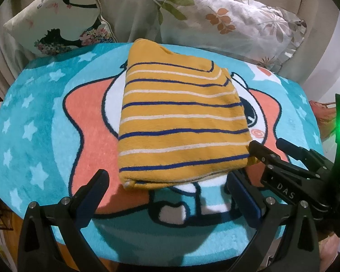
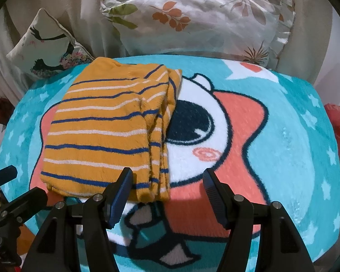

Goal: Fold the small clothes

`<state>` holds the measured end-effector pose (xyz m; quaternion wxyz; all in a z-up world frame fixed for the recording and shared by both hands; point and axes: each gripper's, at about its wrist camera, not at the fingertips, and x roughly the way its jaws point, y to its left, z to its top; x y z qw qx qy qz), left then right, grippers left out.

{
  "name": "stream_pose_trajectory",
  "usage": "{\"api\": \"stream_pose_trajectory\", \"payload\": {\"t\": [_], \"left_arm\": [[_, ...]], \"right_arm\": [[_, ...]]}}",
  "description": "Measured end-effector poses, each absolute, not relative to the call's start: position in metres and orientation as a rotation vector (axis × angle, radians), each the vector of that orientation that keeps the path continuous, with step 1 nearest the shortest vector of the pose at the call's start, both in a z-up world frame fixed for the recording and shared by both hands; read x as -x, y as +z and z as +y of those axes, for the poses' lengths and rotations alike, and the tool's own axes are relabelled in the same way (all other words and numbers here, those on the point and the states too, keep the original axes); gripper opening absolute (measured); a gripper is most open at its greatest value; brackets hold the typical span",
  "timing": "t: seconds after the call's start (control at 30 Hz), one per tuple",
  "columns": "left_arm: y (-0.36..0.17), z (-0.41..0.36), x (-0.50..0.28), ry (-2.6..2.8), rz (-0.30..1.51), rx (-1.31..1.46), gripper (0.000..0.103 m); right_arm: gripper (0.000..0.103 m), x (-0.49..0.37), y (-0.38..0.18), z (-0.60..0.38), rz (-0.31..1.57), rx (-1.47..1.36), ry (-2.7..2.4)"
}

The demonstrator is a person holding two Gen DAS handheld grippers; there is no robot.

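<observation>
A small yellow garment with blue and white stripes (image 1: 181,122) lies folded into a rectangle on a turquoise cartoon blanket (image 1: 34,117). It also shows in the right wrist view (image 2: 102,131), with stacked folded edges on its right side. My left gripper (image 1: 167,188) is open and empty, just in front of the garment's near edge. My right gripper (image 2: 167,181) is open and empty at the garment's near right corner; in the left wrist view it (image 1: 267,149) sits beside that corner.
Two cushions lean at the back: one with a black figure print (image 1: 56,18) and a floral one (image 1: 233,22). The blanket (image 2: 294,136) extends to the right. A red object (image 2: 337,117) lies past its right edge.
</observation>
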<state>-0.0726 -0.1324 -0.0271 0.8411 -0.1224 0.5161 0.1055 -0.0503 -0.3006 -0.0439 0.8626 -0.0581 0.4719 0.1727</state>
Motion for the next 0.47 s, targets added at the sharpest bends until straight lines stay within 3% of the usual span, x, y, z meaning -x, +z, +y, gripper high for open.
{"api": "stream_pose_trajectory", "payload": {"t": [0.47], "left_arm": [[-0.0363, -0.1229, 0.0655, 0.231, 1.118, 0.302, 0.103]], "right_arm": [[0.069, 0.0463, -0.0438, -0.2907, 0.983, 0.138, 0.369]]}}
